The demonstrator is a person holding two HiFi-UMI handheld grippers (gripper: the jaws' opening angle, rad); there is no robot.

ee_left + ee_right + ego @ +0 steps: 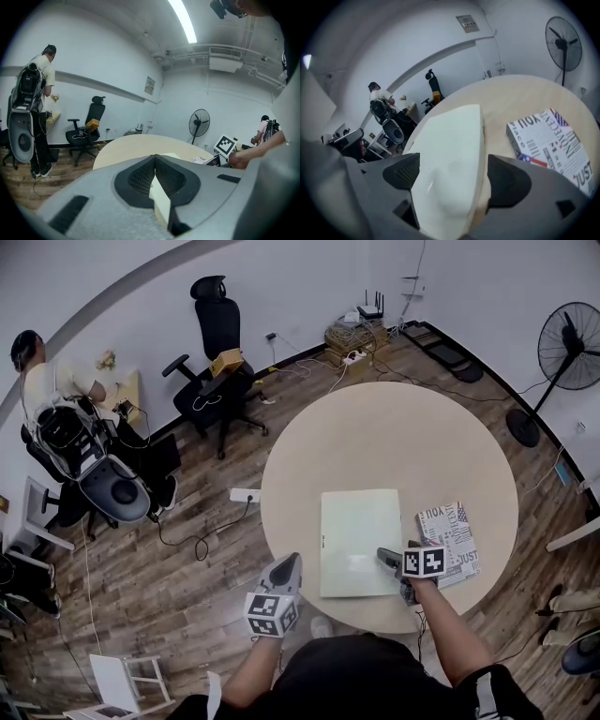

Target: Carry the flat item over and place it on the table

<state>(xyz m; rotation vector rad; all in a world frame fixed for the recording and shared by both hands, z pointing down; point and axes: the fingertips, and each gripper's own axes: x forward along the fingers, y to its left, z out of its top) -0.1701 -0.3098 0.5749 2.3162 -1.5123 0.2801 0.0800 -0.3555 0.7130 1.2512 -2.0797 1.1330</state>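
Closest to us, at the near rim of the round worktop, are our two tools. The left hand-held gripper is just off the near-left corner of the flat cream board, and the right hand-held gripper is at its near-right corner. The board lies flat on the worktop, well inside the rim, with a printed book just beside its right edge.

We judge that the carrying is done and the placing is at its last stage: the board is down, and only a clean release is left. As we see it, the next move calls for drawing the right hand-held gripper straight back toward ourselves. It should lift a little so that neither pad drags the board's corner, and it should keep clear of the book on that side.

In the right gripper view the jaws stand wide apart with the board's near end lying between them. One pad looks to sit at the board's edge and the other is clear of it, so nothing is clamped.

In the left gripper view the jaws meet at their tips. A pale sliver shows in the slot behind the tips, and we cannot tell what it is. From the head view this gripper appears apart from the board.
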